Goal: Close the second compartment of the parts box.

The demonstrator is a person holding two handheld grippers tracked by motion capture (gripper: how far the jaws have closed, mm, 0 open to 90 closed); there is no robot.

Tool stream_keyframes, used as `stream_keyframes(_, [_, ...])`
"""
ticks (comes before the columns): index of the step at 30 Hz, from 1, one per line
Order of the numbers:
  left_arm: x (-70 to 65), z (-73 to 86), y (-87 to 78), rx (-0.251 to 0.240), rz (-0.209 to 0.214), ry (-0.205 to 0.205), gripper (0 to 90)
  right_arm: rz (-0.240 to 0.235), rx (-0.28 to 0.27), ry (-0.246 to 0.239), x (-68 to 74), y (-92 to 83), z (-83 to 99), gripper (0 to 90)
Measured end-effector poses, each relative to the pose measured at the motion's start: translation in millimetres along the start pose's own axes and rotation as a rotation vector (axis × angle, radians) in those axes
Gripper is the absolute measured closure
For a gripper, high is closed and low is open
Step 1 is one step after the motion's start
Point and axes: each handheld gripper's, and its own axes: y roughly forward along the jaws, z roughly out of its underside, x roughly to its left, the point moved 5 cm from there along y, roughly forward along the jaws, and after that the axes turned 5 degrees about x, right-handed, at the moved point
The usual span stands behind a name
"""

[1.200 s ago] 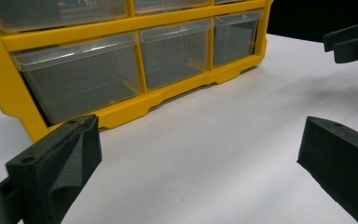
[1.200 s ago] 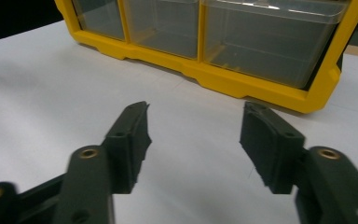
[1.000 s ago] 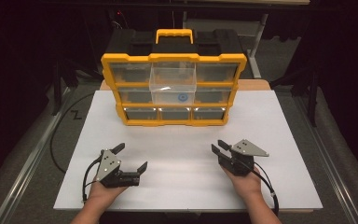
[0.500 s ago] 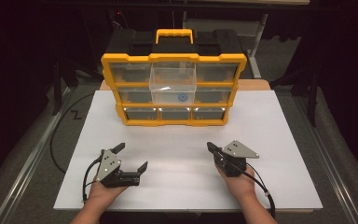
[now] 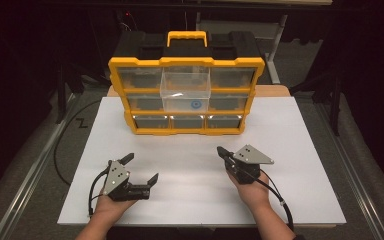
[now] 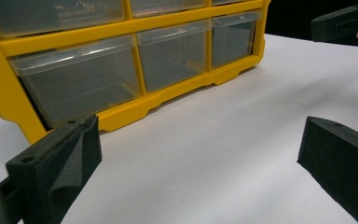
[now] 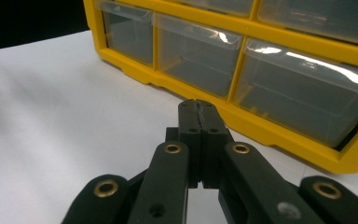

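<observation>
A yellow and black organiser [image 5: 186, 62] with clear drawers stands at the far side of the white table top [image 5: 300, 145]. Its middle drawer [image 5: 186, 92] sticks out and shows a blue ring mark [image 5: 196, 104]. My left gripper [image 5: 140, 168] rests near the front left, open, with nothing between its jaws. My right gripper [image 5: 222, 151] is held at the front right, shut on nothing, pointing toward the organiser. In the left gripper view the left gripper [image 6: 200, 158] faces the bottom drawers of the organiser [image 6: 74, 39]. In the right gripper view the right gripper [image 7: 198, 109] has its jaws pressed together before the organiser [image 7: 279, 133].
A black cable [image 5: 60, 150] loops on the floor left of the table. Dark stands and a table leg [image 5: 275, 55] sit behind the organiser. The right gripper's jaw [image 6: 340, 23] and a fingertip show at the top right of the left gripper view.
The right gripper's jaws have come together, and it has shifted a little left and toward the organiser. The left gripper has stayed where it was.
</observation>
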Motion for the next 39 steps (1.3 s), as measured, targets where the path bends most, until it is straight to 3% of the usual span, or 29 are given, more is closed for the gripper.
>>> stream_keyframes(8, [-0.3,-0.1,-0.8,-0.002,-0.002,-0.002,0.1,-0.016,-0.037,-0.001,0.3,3.4,-13.6,90.0])
stream_keyframes(39, [-1.1,-1.0,-2.6,-0.015,0.001,0.000,0.1,-0.061,-0.145,-0.051,23.9,3.4,-81.3,90.0])
